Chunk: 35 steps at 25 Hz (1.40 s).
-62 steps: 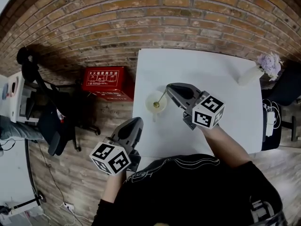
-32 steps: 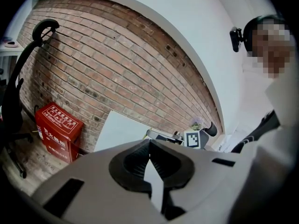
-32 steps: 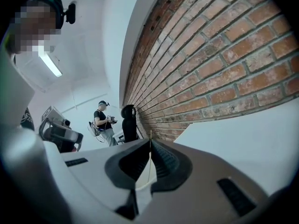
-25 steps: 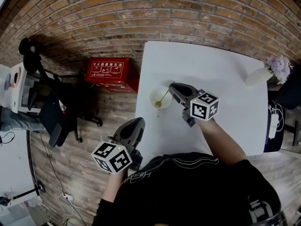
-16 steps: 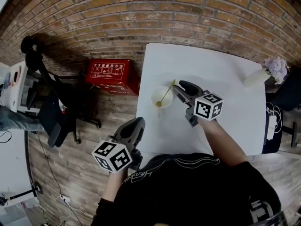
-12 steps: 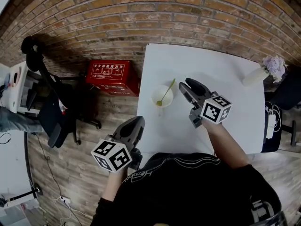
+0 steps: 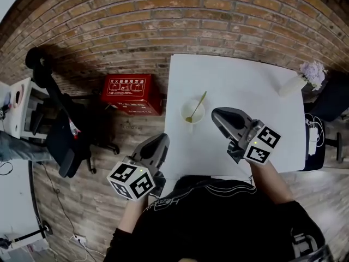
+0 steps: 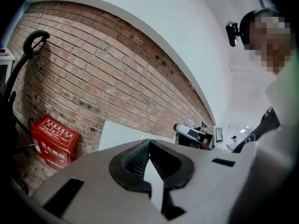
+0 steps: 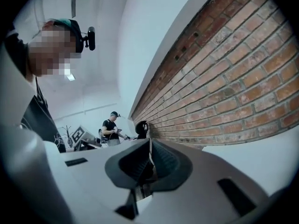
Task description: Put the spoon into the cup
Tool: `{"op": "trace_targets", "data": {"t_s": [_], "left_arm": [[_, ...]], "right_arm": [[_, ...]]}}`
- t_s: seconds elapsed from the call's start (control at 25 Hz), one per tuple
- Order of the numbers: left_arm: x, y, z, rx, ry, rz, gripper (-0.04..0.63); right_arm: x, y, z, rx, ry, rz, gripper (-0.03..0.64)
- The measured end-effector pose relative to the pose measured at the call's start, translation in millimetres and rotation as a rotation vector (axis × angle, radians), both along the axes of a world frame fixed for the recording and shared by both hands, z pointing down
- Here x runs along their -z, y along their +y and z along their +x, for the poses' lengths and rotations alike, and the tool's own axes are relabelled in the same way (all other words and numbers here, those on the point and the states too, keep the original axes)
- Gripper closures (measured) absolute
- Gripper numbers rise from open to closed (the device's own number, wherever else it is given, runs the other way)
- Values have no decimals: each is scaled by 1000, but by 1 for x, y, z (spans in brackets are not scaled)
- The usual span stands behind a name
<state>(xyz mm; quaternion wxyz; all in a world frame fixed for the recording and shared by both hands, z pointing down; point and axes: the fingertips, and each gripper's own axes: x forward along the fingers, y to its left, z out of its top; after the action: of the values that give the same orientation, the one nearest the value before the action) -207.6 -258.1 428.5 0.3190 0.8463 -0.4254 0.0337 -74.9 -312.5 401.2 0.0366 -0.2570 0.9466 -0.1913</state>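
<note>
A pale cup (image 7: 191, 113) stands near the left edge of the white table (image 7: 245, 81). A yellow-green spoon (image 7: 197, 105) leans in it, handle pointing up and to the right. My right gripper (image 7: 216, 114) hovers to the right of the cup, apart from the spoon. Its jaws are closing with nothing between them, and in the right gripper view (image 9: 150, 146) they meet. My left gripper (image 7: 157, 142) hangs off the table's left side, over the wooden floor. In the left gripper view (image 8: 149, 144) it is shut and empty.
A red box (image 7: 130, 93) lies on the floor against the brick wall, left of the table. A white vase with lilac flowers (image 7: 303, 76) stands at the table's far right corner. A dark chair (image 7: 65, 141) is further left. Another person stands far off in the right gripper view.
My right gripper has let go of the spoon, pulled back right and toward me, and risen. The spoon stays leaning in the cup. The left gripper has hardly shifted.
</note>
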Motion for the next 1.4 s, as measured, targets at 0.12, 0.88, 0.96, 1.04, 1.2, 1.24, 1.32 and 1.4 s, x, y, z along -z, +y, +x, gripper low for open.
{"op": "trace_targets", "data": {"t_s": [0.12,0.88,0.96,1.04,1.2,1.24,1.32,1.4], "left_arm": [[8,2,-4,-10,-18,25,591],[30,-5,-7,-38,-2,99,591],[30,-5,-4,-45,0,99,591],[31,-5,-2,-53,-1,98,591],[29,-6,1,-62,0,92,591],[29,-6,1,-63,0,91,591],[28,-6,2,-67,0,88,591],[27,-5,3,-72,1,86,591]], "right_arm": [[-3,16,-17,35,-11,-38,615],[-1,34,-43,80,18,-64,620],[-2,35,-41,76,20,-67,620],[-2,35,-40,74,18,-71,620],[-6,36,-40,71,20,-79,620],[-7,36,-40,71,19,-82,620],[-7,36,-40,72,20,-87,620],[-7,38,-39,75,21,-89,620]]}}
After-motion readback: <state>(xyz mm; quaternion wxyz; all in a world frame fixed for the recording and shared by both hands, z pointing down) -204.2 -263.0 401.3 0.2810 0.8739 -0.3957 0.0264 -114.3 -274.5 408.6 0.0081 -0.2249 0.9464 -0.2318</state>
